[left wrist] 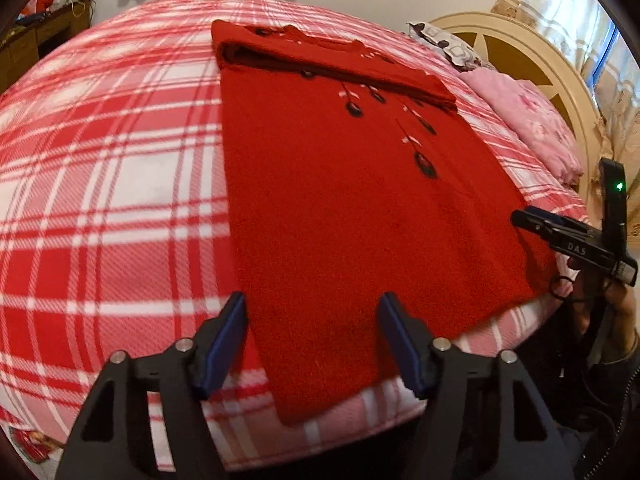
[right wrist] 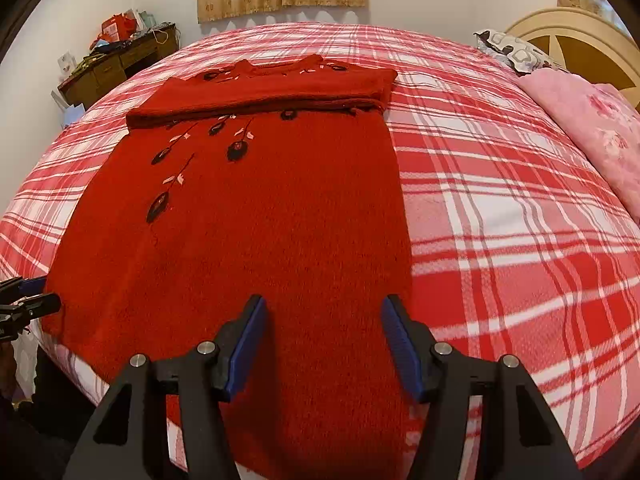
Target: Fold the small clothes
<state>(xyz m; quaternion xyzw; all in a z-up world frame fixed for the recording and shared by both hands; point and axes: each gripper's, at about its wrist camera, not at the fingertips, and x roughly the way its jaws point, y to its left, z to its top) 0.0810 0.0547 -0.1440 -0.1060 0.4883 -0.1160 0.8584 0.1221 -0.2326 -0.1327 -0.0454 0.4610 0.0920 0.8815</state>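
A red knit sweater (left wrist: 340,208) with dark embroidered flowers lies flat on the plaid bed, its sleeves folded across the chest near the collar. It also shows in the right wrist view (right wrist: 260,240). My left gripper (left wrist: 312,304) is open, hovering over the hem's left corner. My right gripper (right wrist: 322,308) is open, over the hem's right part. The right gripper also shows in the left wrist view (left wrist: 524,218), at the sweater's right edge. The left gripper shows at the left edge of the right wrist view (right wrist: 36,294).
The red and white plaid bedspread (right wrist: 500,220) covers the bed. Pink bedding (right wrist: 592,128) and a patterned pillow (right wrist: 512,50) lie by the cream headboard (right wrist: 580,32). A cluttered wooden desk (right wrist: 116,64) stands by the far wall.
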